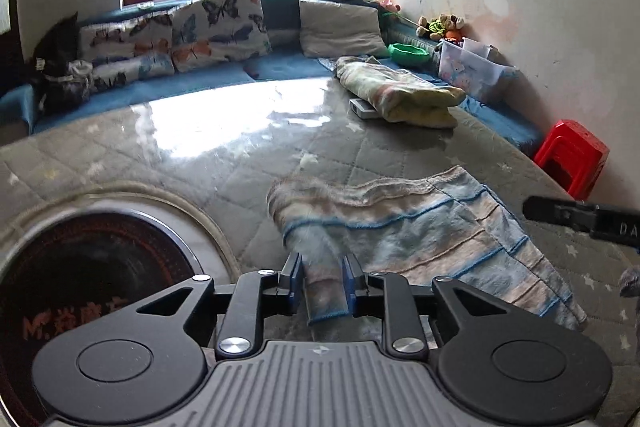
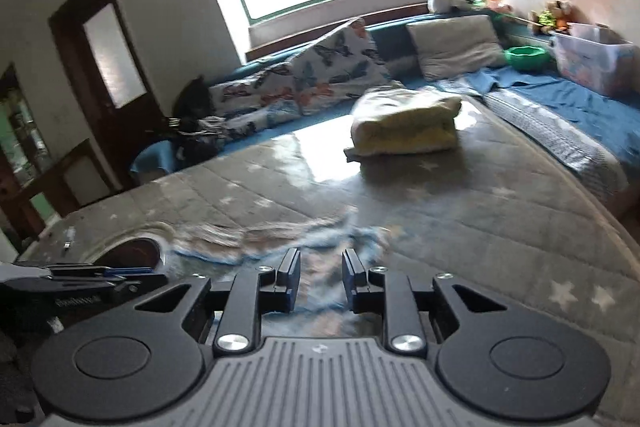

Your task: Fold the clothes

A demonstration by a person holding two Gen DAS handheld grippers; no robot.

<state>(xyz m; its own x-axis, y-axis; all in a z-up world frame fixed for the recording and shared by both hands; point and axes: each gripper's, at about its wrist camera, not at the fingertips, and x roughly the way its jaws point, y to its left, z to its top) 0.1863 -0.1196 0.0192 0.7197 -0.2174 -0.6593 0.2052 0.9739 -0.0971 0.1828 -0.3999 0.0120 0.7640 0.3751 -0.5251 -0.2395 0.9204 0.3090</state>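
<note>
Fuzzy striped cloth towel [image 1: 420,239]; glossy clear cover over quilted table [image 1: 224,131]

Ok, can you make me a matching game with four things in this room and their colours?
Things:
1. stool
2. bowl
3. towel
4. bin

Colours:
A. see-through
B. red
C. blue and beige stripes
D. green

Pairs: 1-B, 2-D, 3-C, 4-A
</note>
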